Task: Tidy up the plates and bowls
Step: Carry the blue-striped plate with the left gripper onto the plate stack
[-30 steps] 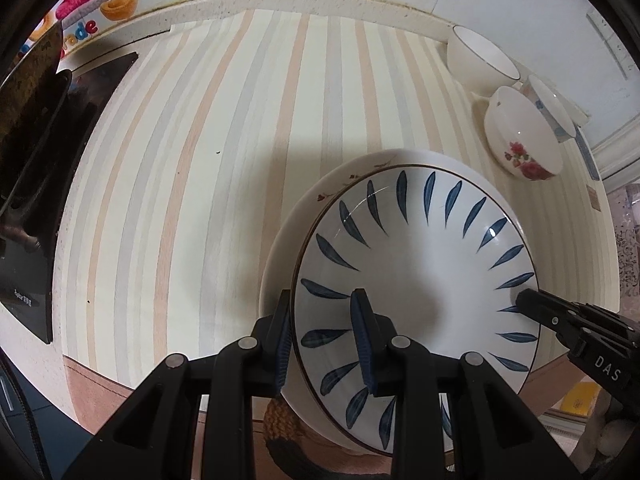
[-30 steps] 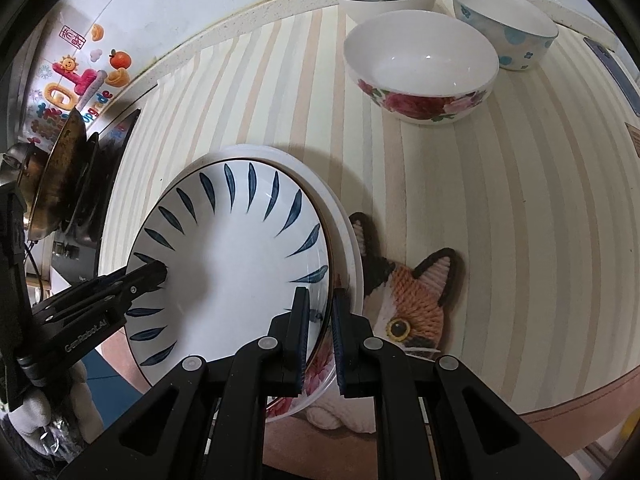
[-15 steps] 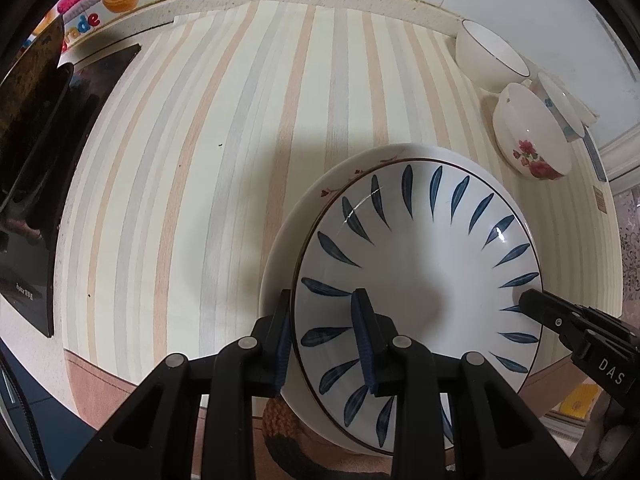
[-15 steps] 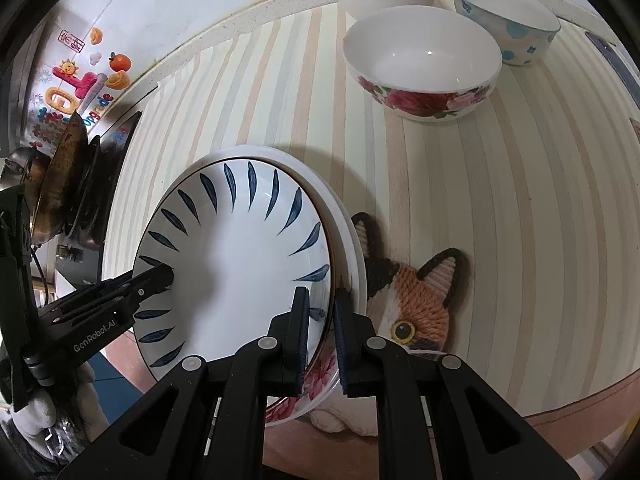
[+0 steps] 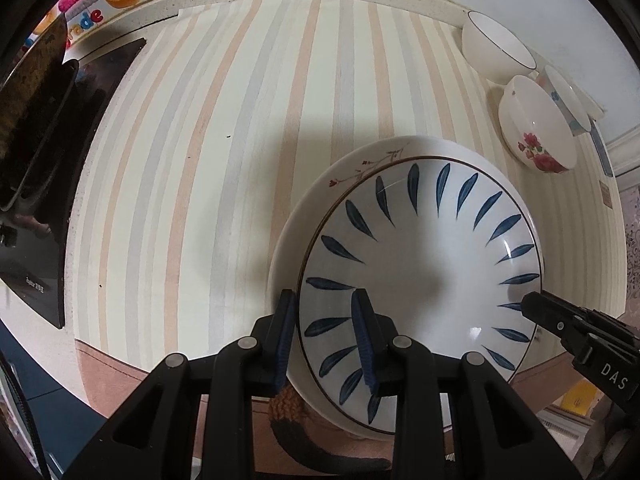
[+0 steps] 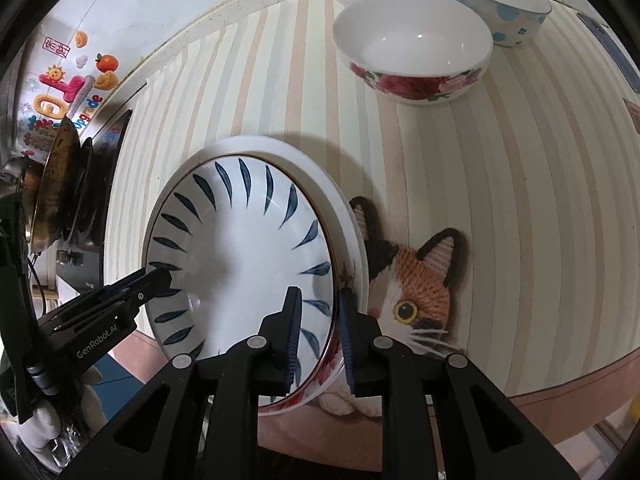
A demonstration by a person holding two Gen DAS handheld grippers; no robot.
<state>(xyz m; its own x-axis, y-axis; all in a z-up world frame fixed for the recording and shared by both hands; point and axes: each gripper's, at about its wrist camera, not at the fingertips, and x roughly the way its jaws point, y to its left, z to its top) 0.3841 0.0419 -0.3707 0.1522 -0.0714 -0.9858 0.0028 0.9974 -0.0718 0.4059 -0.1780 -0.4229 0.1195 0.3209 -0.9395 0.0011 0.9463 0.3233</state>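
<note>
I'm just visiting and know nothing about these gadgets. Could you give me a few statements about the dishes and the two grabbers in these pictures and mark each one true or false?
1. The white plate with blue leaf strokes sits on top of a larger white plate with a floral rim. True.
2. The left gripper hangs free, touching nothing. False: its jaws pinch the plates' near edge.
3. The right gripper also clamps the plate stack. True.
4. Three bowls stand at the back of the striped tablecloth. True.
5. The white bowl with red roses is stacked inside another bowl. False: it stands alone.
</note>
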